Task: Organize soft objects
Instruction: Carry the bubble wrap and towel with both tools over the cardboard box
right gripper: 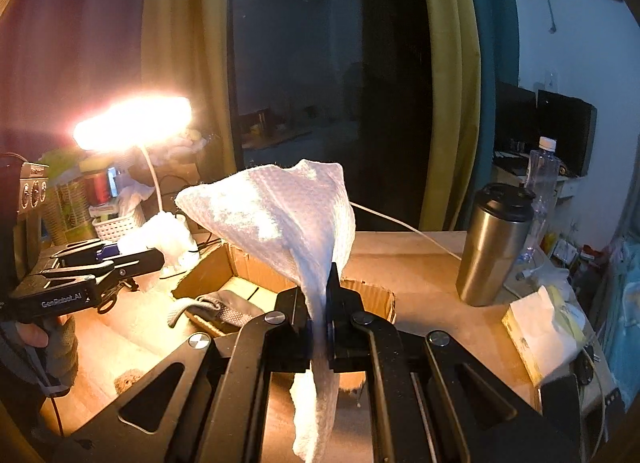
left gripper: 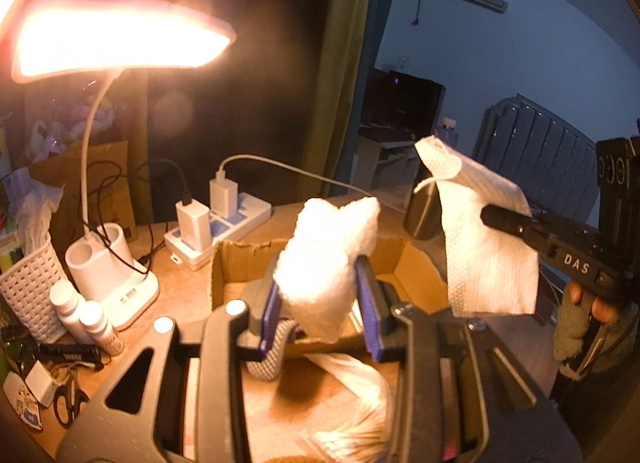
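With the bubble-wrap wad (left gripper: 328,263) clamped in my left gripper (left gripper: 320,303) and the embossed paper towel (right gripper: 288,215) pinched tight in my right gripper (right gripper: 320,327), both above the open cardboard box (right gripper: 240,263), I'm mid-transfer; next lower and release, though glare probably hides the box's free space.

A lit desk lamp (left gripper: 120,39) glows up and left of the left hand-held gripper (left gripper: 324,303), its white base (left gripper: 112,275) on the worktop (left gripper: 188,287) beside a power strip (left gripper: 216,227) and white basket (left gripper: 28,291). Right of the right hand-held gripper (right gripper: 320,327) stand a steel tumbler (right gripper: 492,247) and a clear bottle (right gripper: 542,171).
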